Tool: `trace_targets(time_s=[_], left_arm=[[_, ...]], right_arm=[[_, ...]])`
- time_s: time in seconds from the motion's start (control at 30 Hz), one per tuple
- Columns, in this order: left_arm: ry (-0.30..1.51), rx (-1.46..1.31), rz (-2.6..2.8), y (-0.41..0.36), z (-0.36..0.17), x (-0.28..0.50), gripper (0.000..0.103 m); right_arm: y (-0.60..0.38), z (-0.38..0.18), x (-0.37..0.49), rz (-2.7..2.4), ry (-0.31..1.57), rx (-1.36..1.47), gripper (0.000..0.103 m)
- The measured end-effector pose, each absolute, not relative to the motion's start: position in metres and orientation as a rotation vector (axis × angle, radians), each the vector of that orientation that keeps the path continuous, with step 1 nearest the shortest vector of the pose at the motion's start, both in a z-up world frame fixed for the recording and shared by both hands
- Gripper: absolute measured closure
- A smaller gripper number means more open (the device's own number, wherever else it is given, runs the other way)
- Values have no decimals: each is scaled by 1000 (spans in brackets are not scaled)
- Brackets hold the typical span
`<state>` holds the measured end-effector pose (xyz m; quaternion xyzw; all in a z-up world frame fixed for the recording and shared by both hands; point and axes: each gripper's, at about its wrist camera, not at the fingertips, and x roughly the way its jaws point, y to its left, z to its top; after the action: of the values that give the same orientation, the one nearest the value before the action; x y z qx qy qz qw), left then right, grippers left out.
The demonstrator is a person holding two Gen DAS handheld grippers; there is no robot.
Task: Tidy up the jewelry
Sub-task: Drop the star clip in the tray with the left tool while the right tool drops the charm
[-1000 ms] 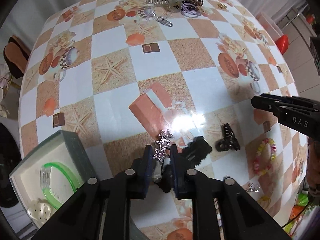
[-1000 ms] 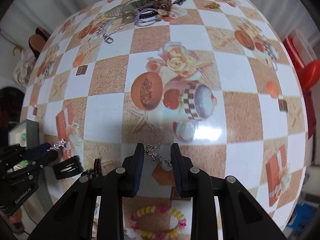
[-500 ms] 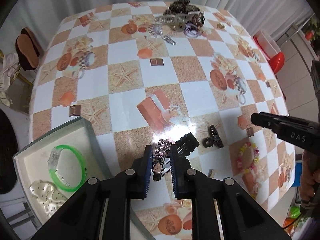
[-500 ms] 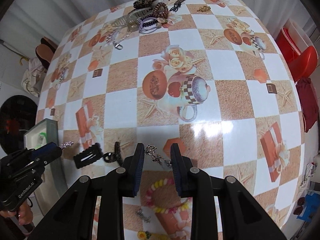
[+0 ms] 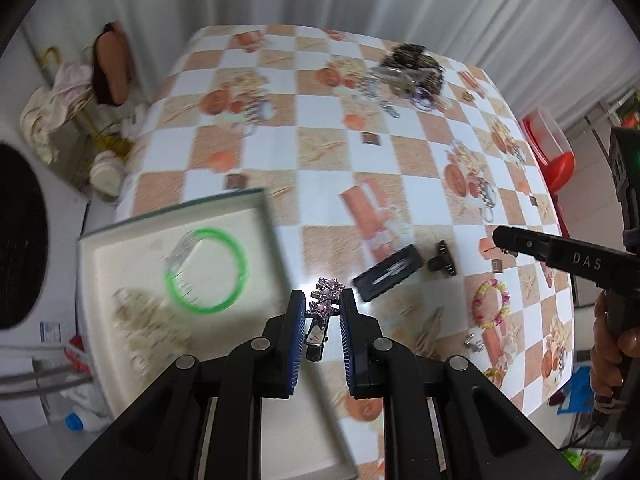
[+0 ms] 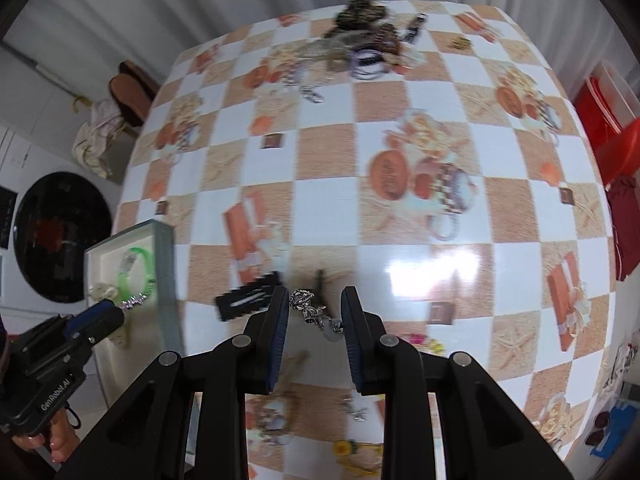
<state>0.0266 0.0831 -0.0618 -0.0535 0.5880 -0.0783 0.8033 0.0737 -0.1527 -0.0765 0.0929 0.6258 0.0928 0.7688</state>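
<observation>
Glossy plastic tablecloth, sparkly metal star clip, translucent green plastic bangle, matt white tray

Right gripper side, seen from the left wrist: "DAS" is printed in pale letters.
Left gripper body, seen from the right wrist: "GenRobot.AI" is printed.

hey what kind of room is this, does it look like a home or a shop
Most likely a home, perhaps a dining corner. The table wears a checkered oilcloth printed with teacups and starfish, pale curtains hang behind it, and a bag sits on a chair by the wall.
</observation>
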Motion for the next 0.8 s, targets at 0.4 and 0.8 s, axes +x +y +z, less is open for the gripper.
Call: trace_targets(time_s=[0.4, 0.8], left_arm=[[1262, -213, -8, 159, -69, -19, 81], [1291, -249, 123, 204, -102, -37, 81]], right_arm=[[-50, -65, 73, 389, 1355, 116, 74], [36, -84, 76, 499, 1382, 27, 74]])
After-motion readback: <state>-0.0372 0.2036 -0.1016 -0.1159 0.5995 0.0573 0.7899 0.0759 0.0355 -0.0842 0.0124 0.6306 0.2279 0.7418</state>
